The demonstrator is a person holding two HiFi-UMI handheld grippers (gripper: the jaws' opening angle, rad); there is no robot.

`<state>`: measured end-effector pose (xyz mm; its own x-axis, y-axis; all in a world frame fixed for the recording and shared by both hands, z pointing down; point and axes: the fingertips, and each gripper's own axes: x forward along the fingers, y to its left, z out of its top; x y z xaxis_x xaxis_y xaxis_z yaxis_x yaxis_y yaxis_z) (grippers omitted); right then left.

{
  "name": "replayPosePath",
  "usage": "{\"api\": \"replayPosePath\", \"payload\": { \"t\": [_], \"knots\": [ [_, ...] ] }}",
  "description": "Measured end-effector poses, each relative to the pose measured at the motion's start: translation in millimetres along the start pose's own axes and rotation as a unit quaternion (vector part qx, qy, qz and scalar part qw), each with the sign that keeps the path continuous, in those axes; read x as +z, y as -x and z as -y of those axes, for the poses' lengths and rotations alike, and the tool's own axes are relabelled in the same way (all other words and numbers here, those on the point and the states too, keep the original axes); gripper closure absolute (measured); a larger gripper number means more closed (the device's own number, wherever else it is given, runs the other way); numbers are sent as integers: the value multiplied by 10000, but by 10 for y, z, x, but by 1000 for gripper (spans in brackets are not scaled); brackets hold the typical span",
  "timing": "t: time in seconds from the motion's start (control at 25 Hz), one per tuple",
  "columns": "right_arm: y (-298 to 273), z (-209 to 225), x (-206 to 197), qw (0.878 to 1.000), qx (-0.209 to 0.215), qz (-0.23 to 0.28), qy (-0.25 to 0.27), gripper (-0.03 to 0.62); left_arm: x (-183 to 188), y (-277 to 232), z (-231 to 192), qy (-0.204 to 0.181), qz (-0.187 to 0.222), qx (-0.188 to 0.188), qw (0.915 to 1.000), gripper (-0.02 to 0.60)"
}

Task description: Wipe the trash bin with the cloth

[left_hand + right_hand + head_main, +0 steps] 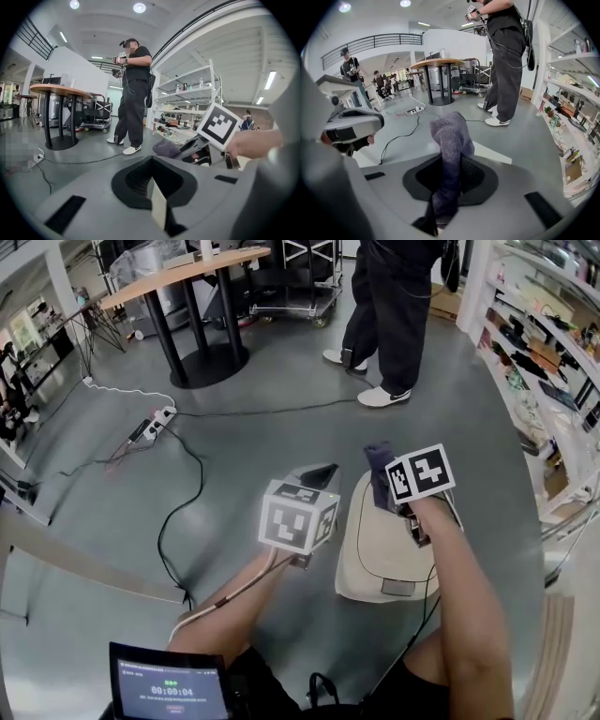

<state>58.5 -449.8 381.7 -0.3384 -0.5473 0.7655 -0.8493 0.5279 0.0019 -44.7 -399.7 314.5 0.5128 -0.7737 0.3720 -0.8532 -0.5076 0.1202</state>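
On my feed both forearms are bare, and dark clothing (274, 681) covers the torso. A thin cable (240, 592) runs along the left forearm, back from the jaws. A black cable (425, 613) trails behind the right gripper (382, 486). The left gripper (317, 472) has a white marker cube (298, 517) with black squares just behind its jaws, and the right gripper has 1 like it. Each gripper body is smooth grey, with a black recess (136, 180) around the jaws and 2 black slots (65, 213) flanking it. A dark-framed screen (171, 692) at the chest shows a timer.
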Motion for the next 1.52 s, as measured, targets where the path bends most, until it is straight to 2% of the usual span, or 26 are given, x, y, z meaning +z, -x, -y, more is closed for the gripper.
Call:
{"api": "replayPosePath", "payload": {
  "t": [0.36,0.92,1.12,1.2,1.36,1.52],
  "knots": [
    [100,234,-103,9998,-158,-48,-116,520,25,20,18,53,-28,-34,10000,583],
    [359,920,-526,9939,-716,-119,-828,520,29,-7,221,-76,-150,-248,9996,583],
    [418,883,-399,9930,-956,-15,-688,520,33,-3,195,-184,-103,-302,9993,584],
    [460,760,-266,9944,-788,162,-689,520,42,-14,237,-155,-91,-344,9992,584],
    [485,346,-80,9963,-162,416,-730,520,50,-6,291,-236,50,-237,9994,584],
    [395,-68,-43,9969,344,342,-625,520,80,63,285,-195,149,-95,9997,584]
  ]
}}
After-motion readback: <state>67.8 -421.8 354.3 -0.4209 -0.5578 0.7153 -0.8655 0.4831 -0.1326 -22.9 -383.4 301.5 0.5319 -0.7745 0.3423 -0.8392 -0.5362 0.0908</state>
